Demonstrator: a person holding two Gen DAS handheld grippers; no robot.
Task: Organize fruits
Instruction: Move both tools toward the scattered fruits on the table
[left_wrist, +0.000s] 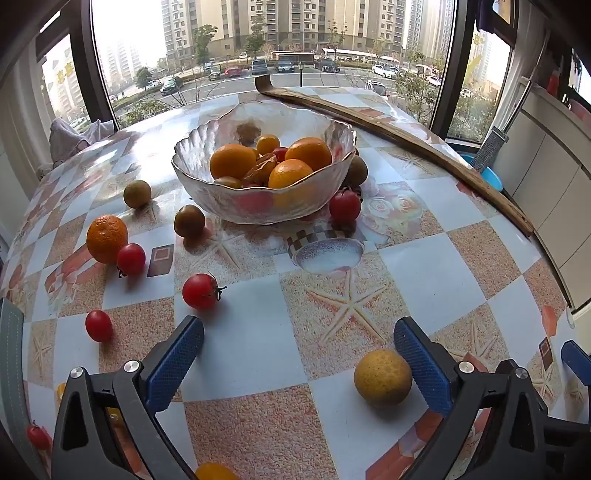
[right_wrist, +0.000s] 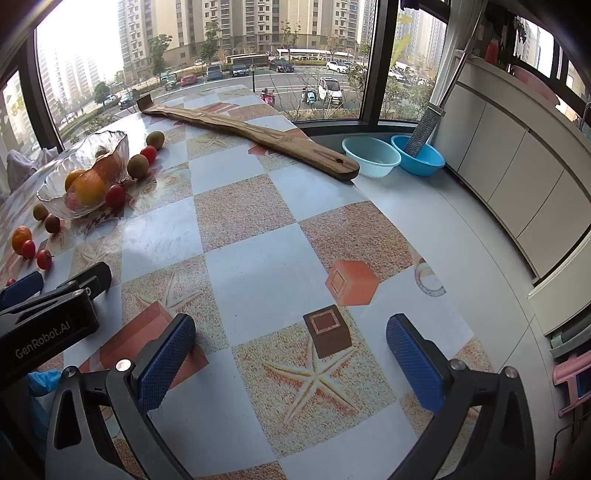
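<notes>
The left gripper (left_wrist: 299, 350) stands wide open above the checkered starfish-print tablecloth (left_wrist: 258, 413), holding nothing; a round yellow citrus fruit (left_wrist: 382, 377) lies on the cloth just inside its right blue pad (left_wrist: 421, 362), with a sliver of cloth showing between them. Ahead and to the left lie 3 small red tomatoes (left_wrist: 200, 291), one of them touching a loose orange mandarin (left_wrist: 107, 238), plus 2 greenish-brown round fruits (left_wrist: 189, 220). Farther on stands the scalloped clear glass bowl (left_wrist: 207, 195), holding oranges and smaller fruit, with another red tomato (left_wrist: 344, 205) beside its right wall. A long wooden paddle (left_wrist: 406, 136) lies behind it. The right gripper (right_wrist: 291, 350) is likewise spread fully and empty over bare cloth, well apart from the bowl, which sits far to its left.
</notes>
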